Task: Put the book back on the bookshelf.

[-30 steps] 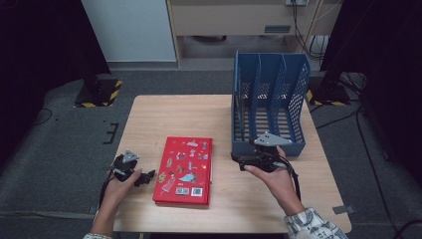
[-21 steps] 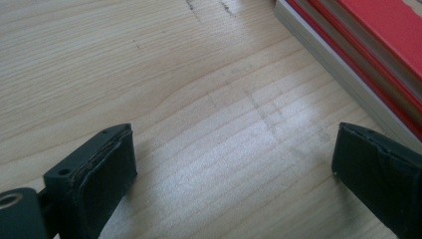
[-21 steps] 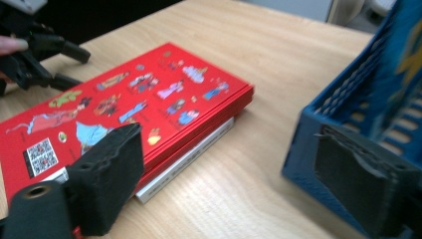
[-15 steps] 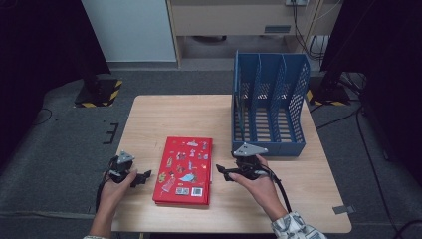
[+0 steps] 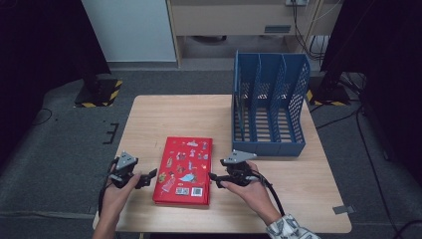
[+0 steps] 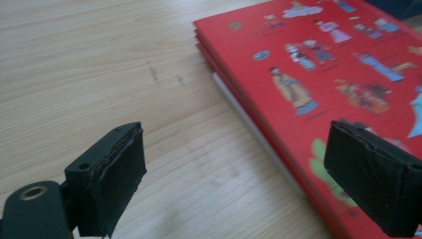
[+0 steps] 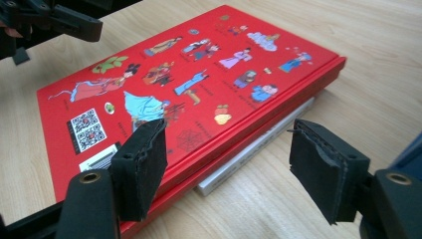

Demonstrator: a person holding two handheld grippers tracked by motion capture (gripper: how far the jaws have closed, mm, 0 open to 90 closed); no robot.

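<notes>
At the near edge of the desk [image 5: 298, 199], toward the middle, a red book [image 5: 183, 169] is laid flat, cover up, long side running away from the person. A thinner white book [image 7: 259, 149] is seen under it, poking out at one side.

Left gripper [image 5: 146, 179]: held low by the left hand [image 5: 119, 191] just beside the book's left edge, jaws pointed right at it. Jaws are apart and have just been closing; no contact seen. In the left gripper view one jaw is over bare desk, the other over the red cover, seemingly above it, though the gap is hard to judge.

Right gripper [image 5: 215, 178]: held by the right hand [image 5: 249, 189] at the book's right edge, pointed left, forearm entering from the near right. Jaws apart, just been closing, straddling the book's side edge without pressing on it.

Blue file rack [image 5: 268, 107] is stood at the far right corner, well apart from both.
</notes>
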